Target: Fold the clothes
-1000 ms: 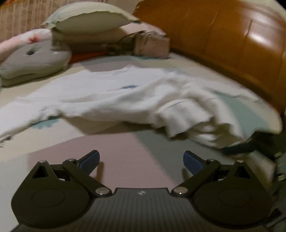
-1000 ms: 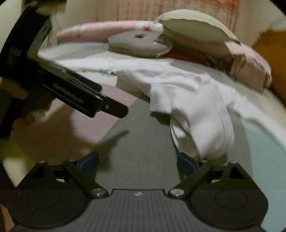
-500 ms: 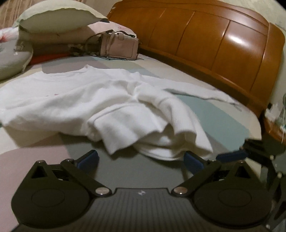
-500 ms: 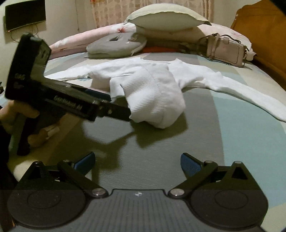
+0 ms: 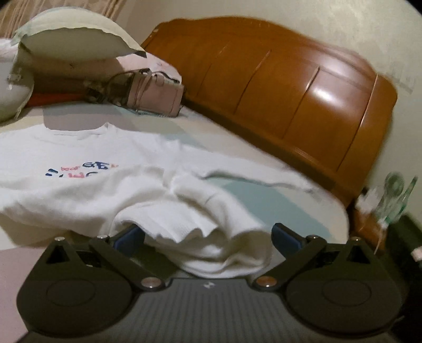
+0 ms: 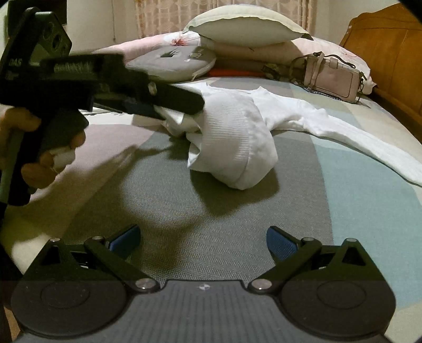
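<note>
While the white sweatshirt (image 5: 110, 182) lies spread across the bed (image 6: 356, 211), its bunched ribbed hem (image 5: 211, 237) sits between the wide-open jaws of the left gripper (image 5: 208, 234). The right gripper (image 6: 203, 237) hangs with jaws spread and empty over the grey-and-teal bedspread, well short of the garment, with a pink handbag (image 6: 332, 79) near the pillows (image 6: 245, 23).

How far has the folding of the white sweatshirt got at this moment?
Barely started. The white sweatshirt lies rumpled on the bed, hem bunched, one sleeve stretched out. The open left gripper straddles the bunched hem. The right gripper is open, short of the cloth. Every fold remains.
</note>
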`<action>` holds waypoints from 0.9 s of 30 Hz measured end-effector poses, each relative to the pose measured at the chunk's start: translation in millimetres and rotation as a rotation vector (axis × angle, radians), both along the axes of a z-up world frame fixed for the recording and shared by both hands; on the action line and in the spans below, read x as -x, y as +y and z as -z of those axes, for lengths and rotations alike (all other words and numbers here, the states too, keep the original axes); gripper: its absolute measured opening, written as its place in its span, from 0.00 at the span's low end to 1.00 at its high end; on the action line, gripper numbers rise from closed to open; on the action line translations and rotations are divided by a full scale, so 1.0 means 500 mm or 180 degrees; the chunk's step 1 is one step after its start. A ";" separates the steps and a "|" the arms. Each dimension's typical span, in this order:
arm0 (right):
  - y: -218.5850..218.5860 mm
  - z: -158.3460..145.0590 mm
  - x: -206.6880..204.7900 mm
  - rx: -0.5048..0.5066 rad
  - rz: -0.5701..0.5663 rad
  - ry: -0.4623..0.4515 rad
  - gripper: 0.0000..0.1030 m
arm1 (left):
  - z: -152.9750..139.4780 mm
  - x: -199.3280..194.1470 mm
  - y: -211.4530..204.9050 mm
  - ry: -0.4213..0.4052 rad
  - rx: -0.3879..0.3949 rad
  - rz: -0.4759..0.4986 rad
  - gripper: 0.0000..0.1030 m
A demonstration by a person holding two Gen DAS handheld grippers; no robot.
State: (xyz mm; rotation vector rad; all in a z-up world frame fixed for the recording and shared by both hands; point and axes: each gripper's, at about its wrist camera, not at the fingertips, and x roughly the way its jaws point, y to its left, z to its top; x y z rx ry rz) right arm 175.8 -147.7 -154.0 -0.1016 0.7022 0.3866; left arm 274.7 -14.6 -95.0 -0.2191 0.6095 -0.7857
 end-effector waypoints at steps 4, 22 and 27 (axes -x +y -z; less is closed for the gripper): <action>0.000 -0.002 0.000 -0.0008 -0.0014 -0.0008 1.00 | 0.033 -0.032 0.022 0.0399 0.0302 -0.0151 0.97; 0.029 -0.050 0.052 -0.0215 -0.0356 -0.0175 1.00 | 0.142 -0.107 0.094 0.1526 0.2000 -0.0967 0.64; 0.019 -0.054 0.055 -0.0267 -0.0299 -0.0176 1.00 | 0.151 -0.108 0.088 0.1611 0.1863 -0.1183 0.24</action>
